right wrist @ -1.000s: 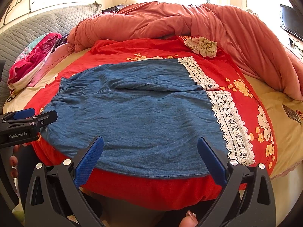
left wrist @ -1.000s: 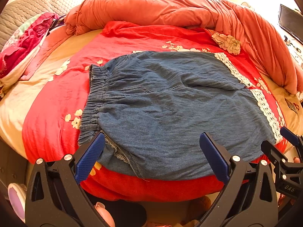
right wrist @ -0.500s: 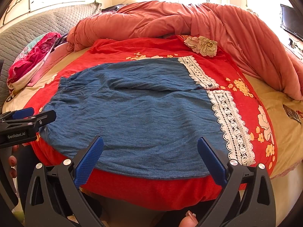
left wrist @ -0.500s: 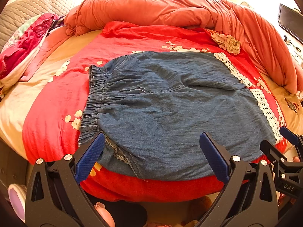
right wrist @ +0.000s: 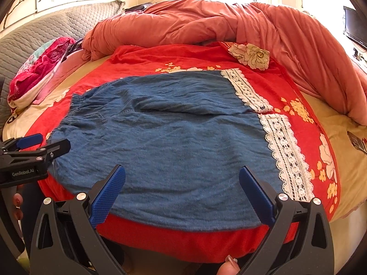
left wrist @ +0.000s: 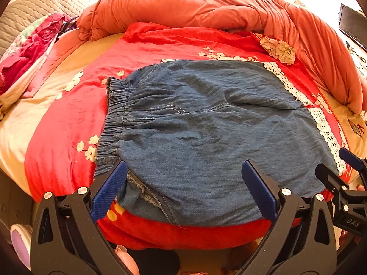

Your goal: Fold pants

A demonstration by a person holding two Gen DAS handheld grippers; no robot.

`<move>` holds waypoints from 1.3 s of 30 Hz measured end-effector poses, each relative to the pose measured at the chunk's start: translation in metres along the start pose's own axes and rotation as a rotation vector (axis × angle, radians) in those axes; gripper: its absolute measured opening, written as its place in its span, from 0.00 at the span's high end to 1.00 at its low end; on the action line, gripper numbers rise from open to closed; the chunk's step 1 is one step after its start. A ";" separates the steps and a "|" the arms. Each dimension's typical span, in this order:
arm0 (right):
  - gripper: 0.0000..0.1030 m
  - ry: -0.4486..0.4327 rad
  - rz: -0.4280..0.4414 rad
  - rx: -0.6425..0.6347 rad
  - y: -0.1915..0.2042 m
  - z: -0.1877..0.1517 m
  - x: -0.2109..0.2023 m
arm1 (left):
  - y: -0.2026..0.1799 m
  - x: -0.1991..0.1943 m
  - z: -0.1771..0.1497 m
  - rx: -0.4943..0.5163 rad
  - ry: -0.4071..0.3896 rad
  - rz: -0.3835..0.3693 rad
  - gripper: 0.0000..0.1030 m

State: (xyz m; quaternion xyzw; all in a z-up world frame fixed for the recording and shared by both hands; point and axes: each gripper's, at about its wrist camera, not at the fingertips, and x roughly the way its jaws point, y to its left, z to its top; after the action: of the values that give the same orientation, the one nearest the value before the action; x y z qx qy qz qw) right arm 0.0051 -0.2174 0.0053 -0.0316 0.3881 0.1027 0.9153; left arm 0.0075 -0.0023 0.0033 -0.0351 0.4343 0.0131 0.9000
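Note:
Blue denim pants (left wrist: pixel 206 133) lie flat on a red floral blanket (left wrist: pixel 68 123), elastic waistband at the left, white lace hems (right wrist: pixel 284 151) at the right. They also show in the right wrist view (right wrist: pixel 174 142). My left gripper (left wrist: pixel 183 183) is open and empty, hovering over the near edge by the waistband corner. My right gripper (right wrist: pixel 182 188) is open and empty, over the near edge toward the lace hem. Each gripper shows at the side of the other's view, the right one (left wrist: pixel 344 178) and the left one (right wrist: pixel 34 151).
A bunched orange duvet (left wrist: pixel 206 11) runs along the back and right of the bed. Pink clothes (left wrist: pixel 27 52) are piled at the left by a grey quilted headboard (right wrist: pixel 34 36). A dark screen (right wrist: pixel 355 27) stands at the far right. The bed edge is just below the grippers.
Almost nothing has moved. Both grippers hold their place, open, at the near edge of the pants.

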 end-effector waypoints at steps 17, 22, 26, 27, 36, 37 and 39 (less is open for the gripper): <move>0.04 0.060 0.116 -0.097 0.018 0.071 0.062 | 0.075 0.039 0.051 -0.095 -0.013 0.111 0.09; 0.04 0.008 0.132 -0.192 0.030 0.107 0.084 | 0.111 0.062 0.075 -0.105 -0.005 0.170 0.09; 0.04 0.019 0.123 -0.267 0.041 0.130 0.112 | 0.137 0.088 0.088 -0.133 0.047 0.154 0.09; 0.04 0.018 0.117 -0.289 0.045 0.136 0.120 | 0.141 0.093 0.090 -0.138 0.057 0.143 0.09; 0.04 0.104 0.148 -0.384 0.069 0.183 0.198 | 0.153 0.137 0.119 -0.108 0.103 0.032 0.09; 0.04 0.108 0.152 -0.390 0.071 0.187 0.204 | 0.152 0.142 0.121 -0.100 0.108 0.029 0.10; 0.04 0.121 0.157 -0.421 0.076 0.197 0.221 | 0.147 0.154 0.124 -0.069 0.124 0.013 0.27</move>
State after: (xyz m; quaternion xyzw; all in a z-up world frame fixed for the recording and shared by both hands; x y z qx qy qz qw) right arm 0.2774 -0.0799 -0.0137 -0.1975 0.4138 0.2503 0.8527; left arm 0.1928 0.1530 -0.0479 -0.0639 0.4887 0.0315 0.8695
